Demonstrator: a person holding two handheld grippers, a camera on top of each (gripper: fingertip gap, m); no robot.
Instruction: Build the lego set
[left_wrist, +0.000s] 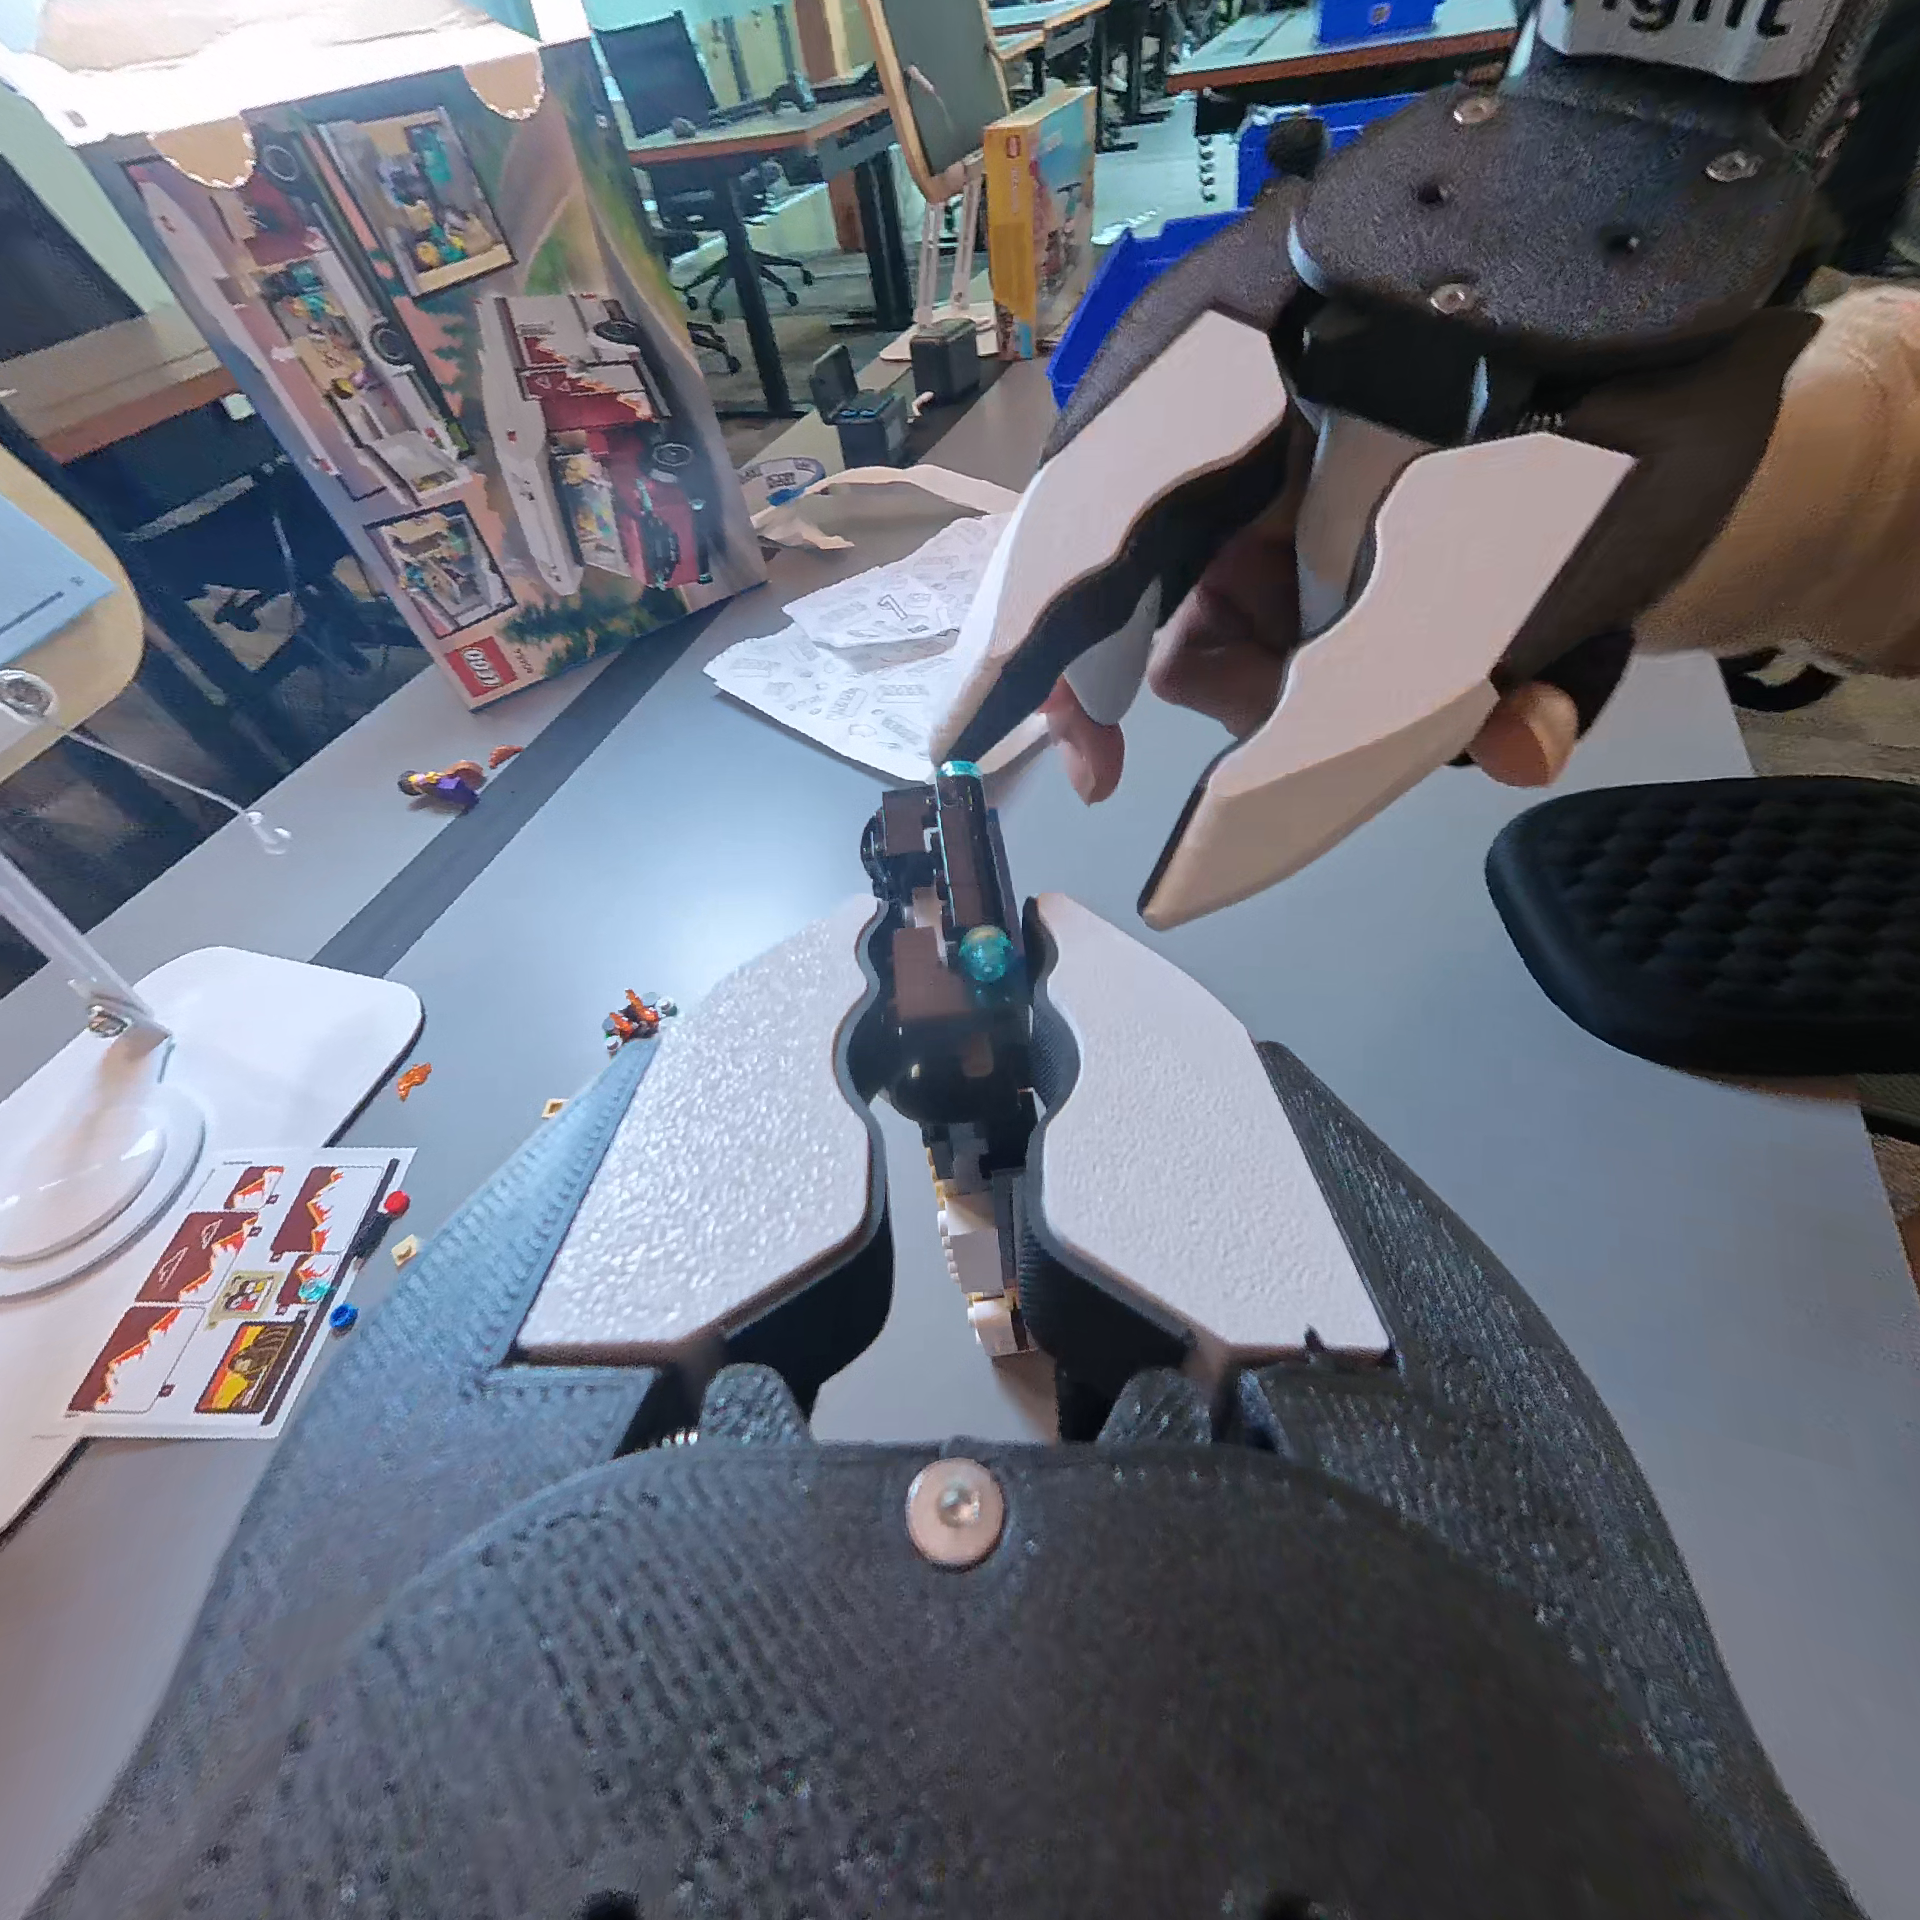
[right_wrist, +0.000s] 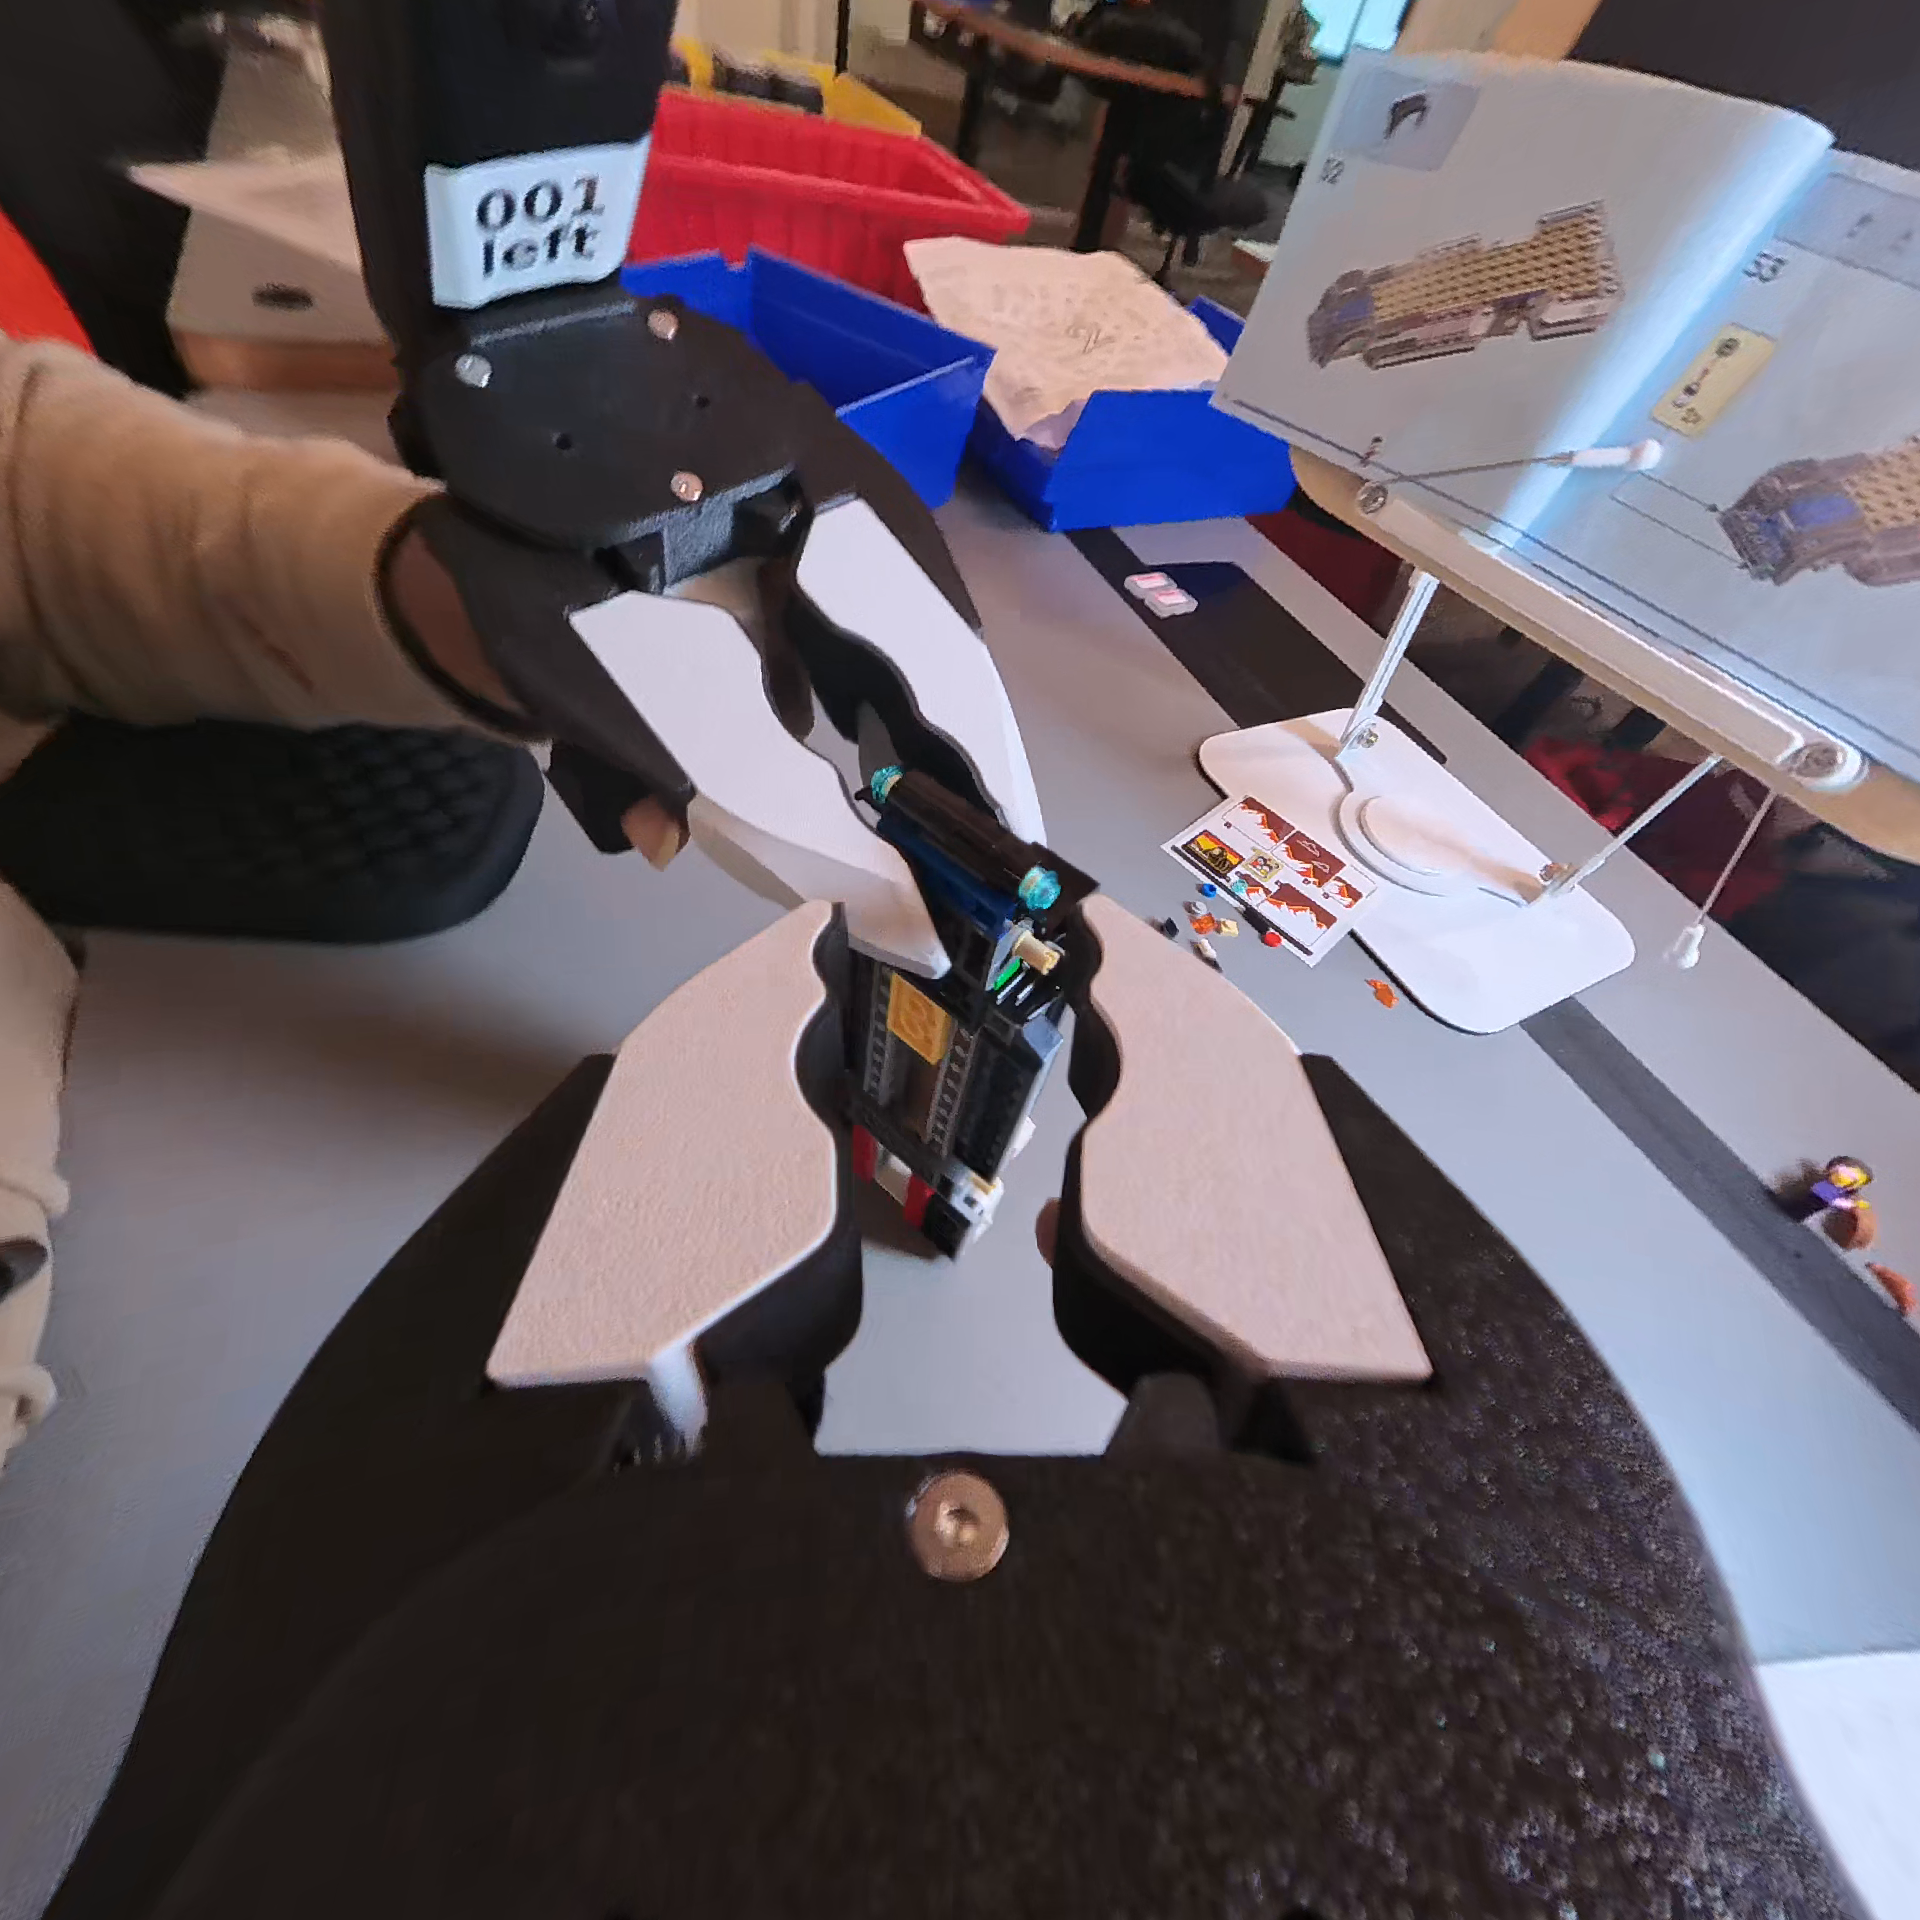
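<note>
At frame centre my left gripper clamps the dark brick model; my right gripper, upper right, gapes open, one fingertip touching its teal stud.

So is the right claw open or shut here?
Open: in the left wrist view the right claw has its fingers spread wide, one fingertip by the brick model's teal end.

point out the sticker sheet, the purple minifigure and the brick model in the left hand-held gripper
sticker sheet (left_wrist: 223, 1288): left wrist view, sheet's middle
purple minifigure (left_wrist: 447, 781): left wrist view, torso
brick model (left_wrist: 951, 966): left wrist view, brown top between the fingers
</note>
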